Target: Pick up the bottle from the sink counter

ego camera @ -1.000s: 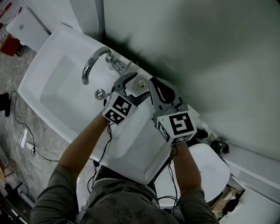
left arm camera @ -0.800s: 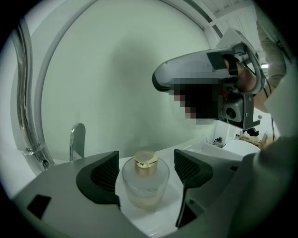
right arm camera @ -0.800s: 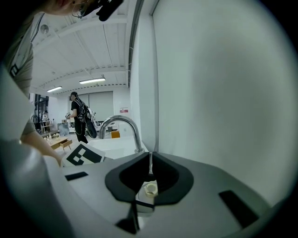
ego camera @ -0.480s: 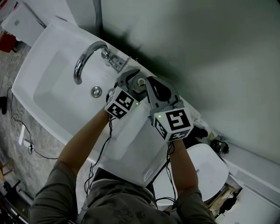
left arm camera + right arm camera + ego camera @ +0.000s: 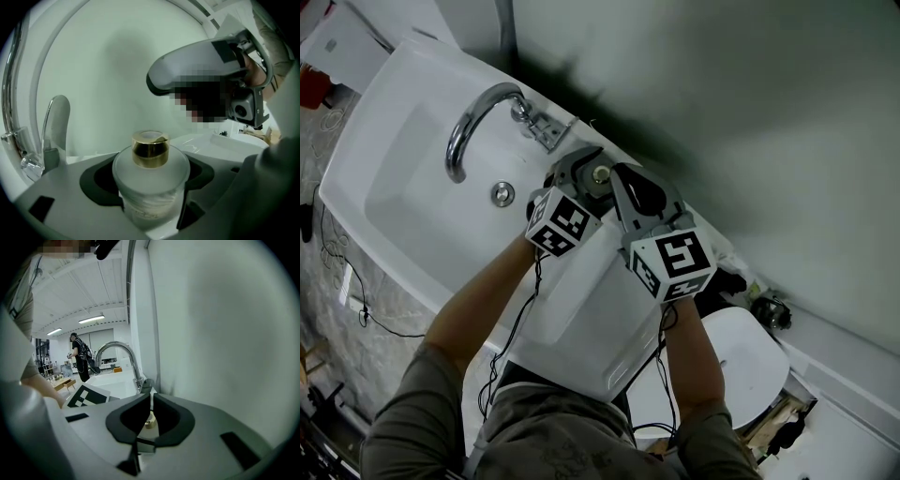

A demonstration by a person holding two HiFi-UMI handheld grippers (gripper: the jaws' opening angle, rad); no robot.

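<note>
A frosted bottle [image 5: 150, 187] with a gold cap stands at the back of the white sink counter [image 5: 581, 281], beside the wall. My left gripper [image 5: 150, 168] reaches round it, and its black pads [image 5: 101, 180] lie against both sides of the glass. From above, only the bottle's cap [image 5: 601, 174] shows between the left gripper's [image 5: 589, 174] jaws. My right gripper [image 5: 621, 187] hovers just right of the bottle, shut with nothing in it. In the right gripper view its closed tips [image 5: 151, 399] point at the gold cap [image 5: 150, 422].
A chrome faucet [image 5: 473, 117] arches over the basin [image 5: 403, 178] left of the bottle, its lever [image 5: 54, 122] close by. The wall [image 5: 722, 112] stands right behind the counter. A white rounded fixture [image 5: 755, 366] sits lower right. A person [image 5: 79, 357] stands far off.
Both grippers have sunk a little toward the counter. The left jaws stay round the bottle and the right jaws stay shut.
</note>
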